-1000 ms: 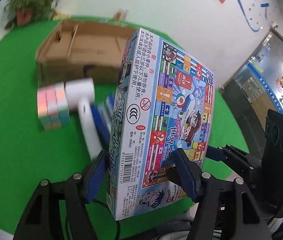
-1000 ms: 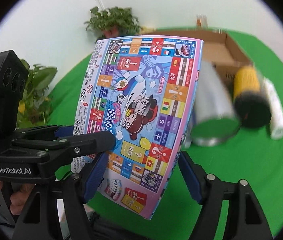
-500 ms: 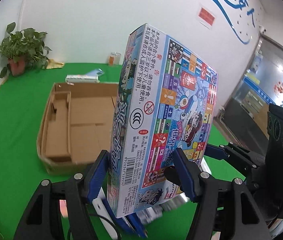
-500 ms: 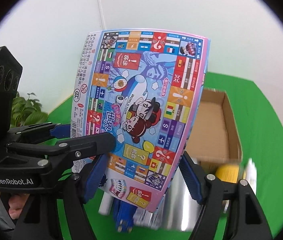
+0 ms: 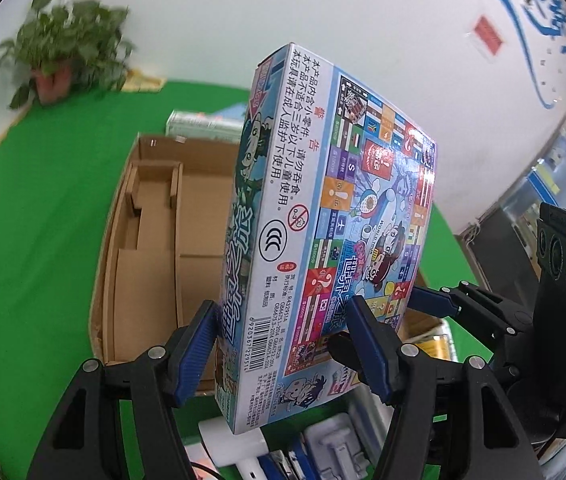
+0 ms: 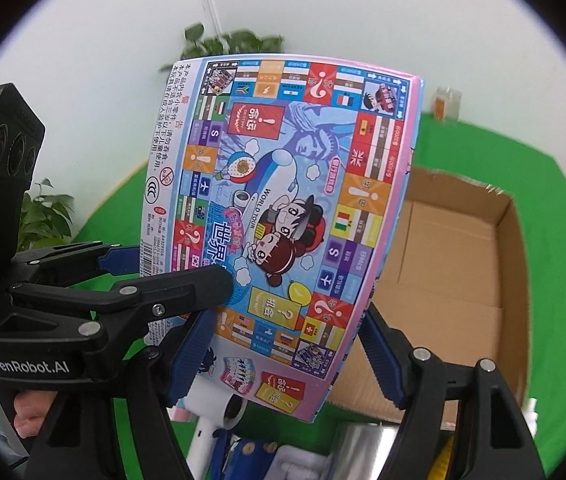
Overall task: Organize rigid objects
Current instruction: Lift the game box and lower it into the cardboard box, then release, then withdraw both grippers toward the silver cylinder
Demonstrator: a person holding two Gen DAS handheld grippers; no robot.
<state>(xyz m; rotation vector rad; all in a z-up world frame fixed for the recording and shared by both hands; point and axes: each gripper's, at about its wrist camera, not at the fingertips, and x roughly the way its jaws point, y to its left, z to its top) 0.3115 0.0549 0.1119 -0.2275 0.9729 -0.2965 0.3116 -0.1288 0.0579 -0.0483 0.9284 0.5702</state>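
A colourful board game box (image 5: 323, 216) is held upright in the air by both grippers. My left gripper (image 5: 283, 344) is shut on its lower narrow side, one blue pad on each face. My right gripper (image 6: 287, 344) is shut on the box (image 6: 283, 216) across its lower width. The box hangs above the near edge of an open, empty cardboard carton (image 5: 155, 240), which also shows in the right wrist view (image 6: 455, 264). The left gripper's black body (image 6: 83, 312) shows at the left of the right wrist view.
Below the held box lie a white hair dryer (image 6: 219, 412), blue items (image 6: 243, 452), a silver cylinder (image 6: 367, 452) and a yellow item (image 5: 431, 348) on green cloth. Potted plants (image 5: 63, 56) stand by the white wall. A flat box (image 5: 199, 124) lies behind the carton.
Both grippers have carried the game box up and forward over the loose items to the near edge of the carton. The grip on the box is unchanged.
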